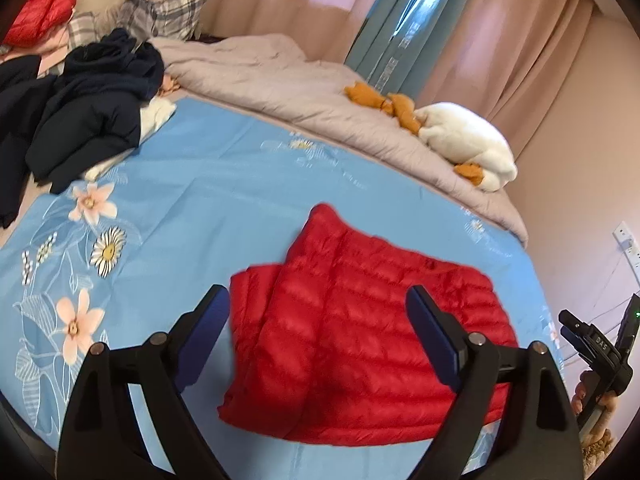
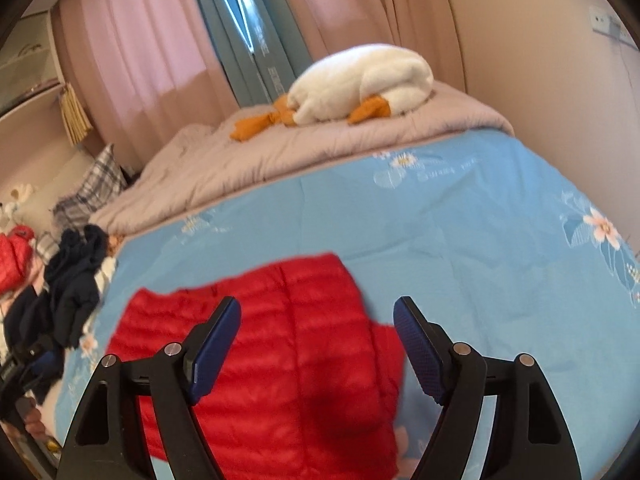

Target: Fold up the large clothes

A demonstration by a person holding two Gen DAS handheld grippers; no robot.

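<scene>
Red jacket: a quilted puffer jacket (image 1: pixel 360 340), folded into a compact bundle, lies on the blue floral bedsheet (image 1: pixel 192 184) at the lower centre of both wrist views.
Left tongs: the left tongs (image 1: pixel 318 314) stand wide open above the jacket, blue pads apart, nothing between them pressed.
Right tongs: the right tongs (image 2: pixel 318 322) are likewise spread open over the jacket's right part, gripping nothing.
Dark clothes: a navy heap (image 1: pixel 80 116) sits at the upper left of the left view, on the sheet's edge.
Second red garment: another red piece (image 1: pixel 40 8) lies in the far upper left corner.
Duvet: a grey-beige duvet (image 1: pixel 280 88) lies bunched beyond the sheet.
Plush toy: a white toy with orange parts (image 2: pixel 360 84) rests on the duvet, upper centre of the right view.
Backdrop: pink curtains (image 2: pixel 140 60) hang behind.
</scene>
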